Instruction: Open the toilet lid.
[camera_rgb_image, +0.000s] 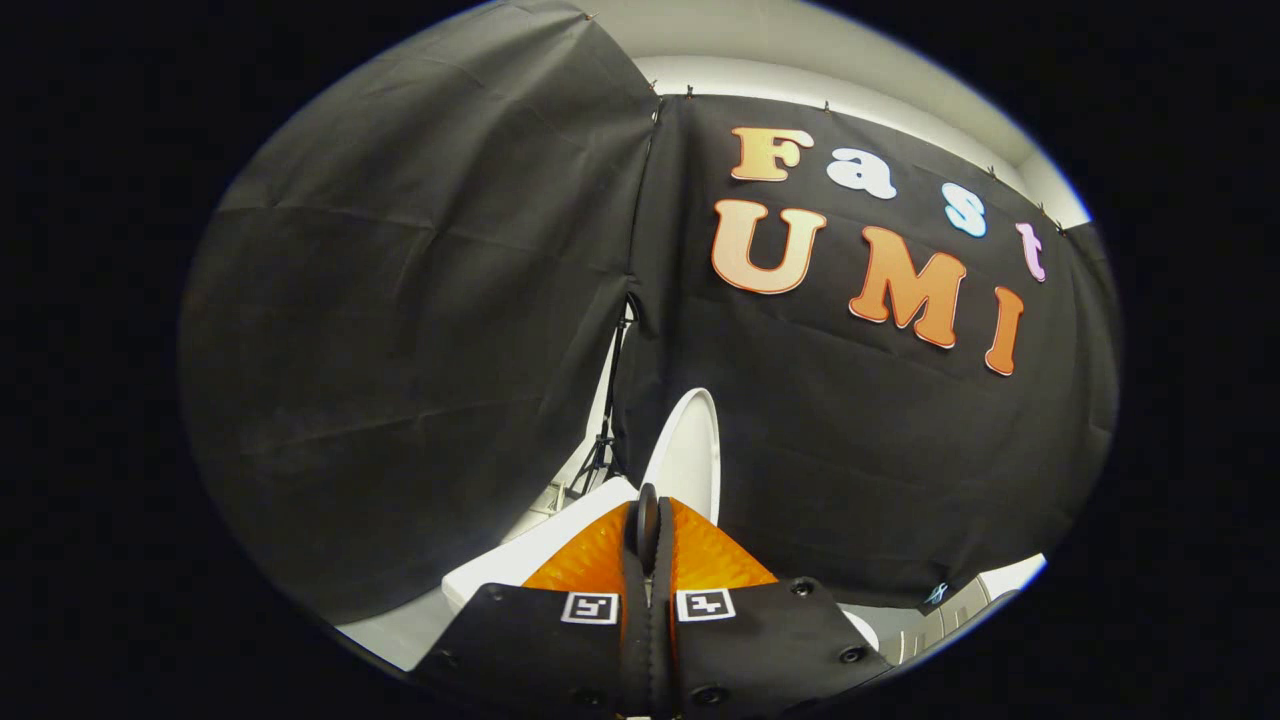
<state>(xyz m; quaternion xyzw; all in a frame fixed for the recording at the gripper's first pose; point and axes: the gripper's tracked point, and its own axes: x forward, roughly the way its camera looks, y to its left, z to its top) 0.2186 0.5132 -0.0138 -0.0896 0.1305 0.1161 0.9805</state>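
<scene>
The white toilet lid (690, 445) stands raised and upright just beyond my fingertips, seen nearly edge-on against the black cloth wall. Left of it and lower, the white toilet tank (540, 550) shows, partly hidden by my fingers. My gripper (648, 515) is shut, its two fingers pressed together with nothing between them, and its tips point at the lower part of the lid. The toilet bowl and seat are hidden below the fingers.
Black cloth walls (420, 330) close the booth on the left and right, meeting at a seam behind the lid. A thin black stand (605, 440) shows in the gap at that seam. Pale floor (395, 630) lies at the lower left.
</scene>
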